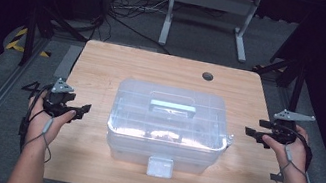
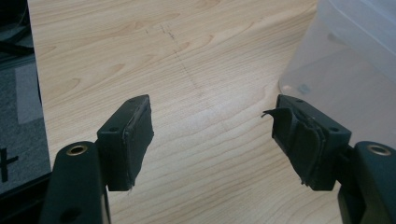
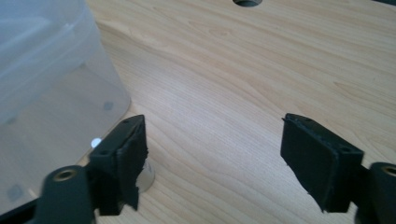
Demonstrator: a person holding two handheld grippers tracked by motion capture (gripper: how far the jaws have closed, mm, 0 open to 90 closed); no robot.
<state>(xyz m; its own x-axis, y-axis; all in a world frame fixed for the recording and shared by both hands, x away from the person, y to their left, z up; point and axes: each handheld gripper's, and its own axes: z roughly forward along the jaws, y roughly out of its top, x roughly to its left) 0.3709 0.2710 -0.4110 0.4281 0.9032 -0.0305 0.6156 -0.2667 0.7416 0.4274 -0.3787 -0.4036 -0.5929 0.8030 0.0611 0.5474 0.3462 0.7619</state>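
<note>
Right tongs (image 3: 212, 163) gape empty over the wooden table (image 3: 261, 84) — clear plastic box (image 3: 46, 79) just beside them.

- The clear lidded box (image 1: 167, 125) fills the middle of the table (image 1: 105, 61) and blocks any straight pass between left and right.
- Bare wood lies left of the box, where the left gripper (image 1: 77, 109) hovers.
- Bare wood also lies right of it, beside the right gripper (image 1: 251, 132).
- The far strip is free, apart from a round hole (image 1: 208, 76).
</note>
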